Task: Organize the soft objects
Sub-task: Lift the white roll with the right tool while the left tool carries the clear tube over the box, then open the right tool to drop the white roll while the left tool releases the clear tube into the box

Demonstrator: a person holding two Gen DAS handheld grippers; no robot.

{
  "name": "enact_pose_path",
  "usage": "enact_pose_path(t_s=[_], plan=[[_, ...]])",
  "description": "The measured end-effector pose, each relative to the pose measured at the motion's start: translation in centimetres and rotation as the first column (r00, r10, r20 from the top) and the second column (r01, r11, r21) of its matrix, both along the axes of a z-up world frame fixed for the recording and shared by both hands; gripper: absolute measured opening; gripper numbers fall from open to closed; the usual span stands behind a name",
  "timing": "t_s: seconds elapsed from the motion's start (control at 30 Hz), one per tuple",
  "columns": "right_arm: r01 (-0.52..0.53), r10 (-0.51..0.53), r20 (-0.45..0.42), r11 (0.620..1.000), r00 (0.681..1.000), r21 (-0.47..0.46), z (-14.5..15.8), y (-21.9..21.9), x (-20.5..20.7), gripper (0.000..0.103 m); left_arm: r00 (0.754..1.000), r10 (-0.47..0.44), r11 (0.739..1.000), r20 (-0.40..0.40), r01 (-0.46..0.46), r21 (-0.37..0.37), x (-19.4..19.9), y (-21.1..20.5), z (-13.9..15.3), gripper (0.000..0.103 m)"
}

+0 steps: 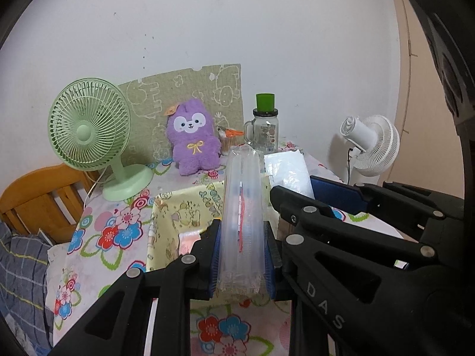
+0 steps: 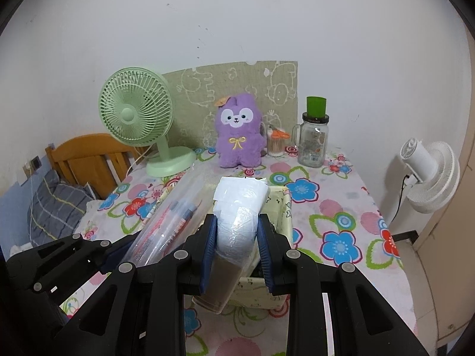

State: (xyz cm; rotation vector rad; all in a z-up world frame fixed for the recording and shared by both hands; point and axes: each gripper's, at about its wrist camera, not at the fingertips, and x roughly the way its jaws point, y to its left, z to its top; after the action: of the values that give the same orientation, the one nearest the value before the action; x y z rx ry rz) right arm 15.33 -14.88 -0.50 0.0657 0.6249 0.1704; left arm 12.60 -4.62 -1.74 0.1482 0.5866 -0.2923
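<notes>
My left gripper (image 1: 242, 259) is shut on a clear plastic pack (image 1: 243, 207) with red print, held over a yellow fabric basket (image 1: 169, 228). My right gripper (image 2: 236, 250) is shut on a white plastic-wrapped soft pack (image 2: 240, 207), held above the same basket (image 2: 282, 207). The clear pack shows at the left in the right wrist view (image 2: 172, 219). The right gripper and its white pack (image 1: 288, 169) show at the right in the left wrist view. A purple plush toy (image 1: 193, 139) sits upright at the back of the table, also in the right wrist view (image 2: 237, 133).
A green desk fan (image 2: 139, 118) stands back left. A glass jar with a green lid (image 2: 314, 136) and a cup of cotton swabs (image 2: 276, 142) stand back right. A white fan (image 2: 427, 172) is off the table's right edge. A wooden bed frame (image 2: 86, 160) lies left. The floral tablecloth (image 2: 335, 222) covers the table.
</notes>
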Motion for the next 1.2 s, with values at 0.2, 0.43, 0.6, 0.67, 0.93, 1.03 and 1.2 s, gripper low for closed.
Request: enact_pose_path(t_s=[0.2, 0.43, 0.6, 0.67, 0.93, 1.03, 1.2], plan=[[0.007, -0.007, -0.015, 1.000, 1.000, 0.008, -0.6, 0.1, 1.9, 0.030, 1.000, 0.000, 1.000, -0.004, 0.000, -0.009, 1.8, 0.2, -0.6, 0.024], [0.017, -0.016, -0.036, 0.999, 0.999, 0.030, -1.4, -0.1, 3.9, 0.030, 1.000, 0.005, 1.000, 0.000, -0.005, -0.024, 3.7, 0.3, -1.3, 0.024], [0.019, -0.017, -0.054, 0.999, 0.998, 0.035, -2.1, -0.3, 5.1, 0.030, 1.000, 0.016, 0.999, -0.013, -0.016, -0.034, 5.4, 0.4, -2.0, 0.024], [0.015, -0.013, -0.060, 0.999, 0.998, 0.033, -2.4, -0.2, 5.4, 0.030, 0.999, 0.024, 0.999, -0.027, -0.025, -0.037, 6.1, 0.6, -2.6, 0.024], [-0.004, 0.006, -0.075, 1.000, 0.997, 0.027, -3.3, 0.2, 6.6, 0.030, 0.995, 0.051, 0.997, -0.086, -0.055, -0.049, 8.1, 1.0, -4.4, 0.038], [-0.017, 0.019, -0.076, 0.999, 0.997, 0.028, -3.4, 0.6, 6.8, 0.030, 0.994, 0.055, 0.997, -0.093, -0.060, -0.050, 8.2, 1.3, -4.6, 0.044], [-0.043, 0.046, -0.077, 0.998, 0.996, 0.035, -3.7, 1.5, 7.3, 0.030, 0.991, 0.080, 0.997, -0.107, -0.082, -0.009, 8.0, 2.0, -4.8, 0.051]])
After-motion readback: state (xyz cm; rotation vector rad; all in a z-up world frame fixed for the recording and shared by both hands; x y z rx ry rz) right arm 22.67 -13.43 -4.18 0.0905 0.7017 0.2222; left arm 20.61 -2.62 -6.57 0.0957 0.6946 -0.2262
